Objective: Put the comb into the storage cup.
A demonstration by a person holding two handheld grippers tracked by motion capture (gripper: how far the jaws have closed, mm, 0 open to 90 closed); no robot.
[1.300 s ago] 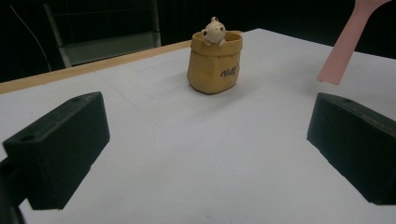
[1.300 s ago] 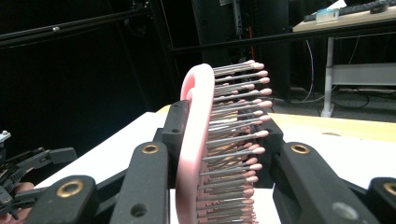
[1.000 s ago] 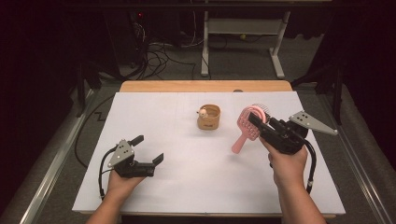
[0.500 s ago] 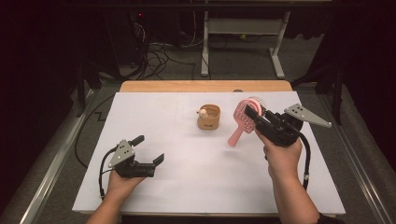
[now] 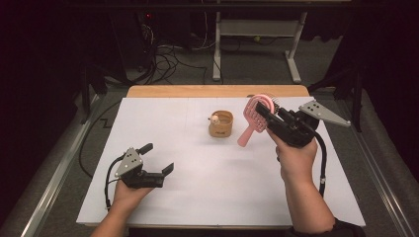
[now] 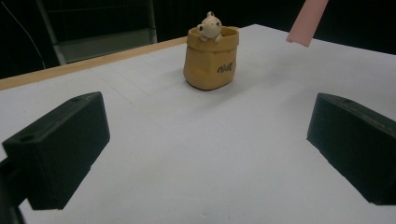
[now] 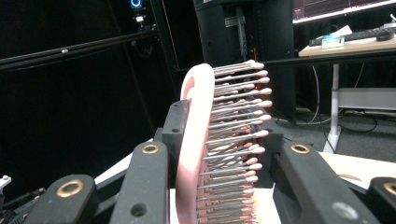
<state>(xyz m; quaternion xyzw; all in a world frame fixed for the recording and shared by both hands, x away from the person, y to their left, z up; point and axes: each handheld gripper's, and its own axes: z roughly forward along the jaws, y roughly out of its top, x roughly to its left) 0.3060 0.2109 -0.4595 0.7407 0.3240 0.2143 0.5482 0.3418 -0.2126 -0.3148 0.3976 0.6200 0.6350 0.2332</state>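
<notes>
Right claw (image 5: 264, 114) gripping pink hairbrush (image 5: 256, 118), left claw (image 5: 157, 159) open

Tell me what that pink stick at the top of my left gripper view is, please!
Observer: It's the handle of a pink hairbrush, held up off the table.
Operator: Who holds it?
Observer: The right gripper, shut on the brush's head.
Operator: Does it have bristles?
Observer: Yes, rows of thin bristles with pale pink tips, seen in the right gripper view.
</notes>
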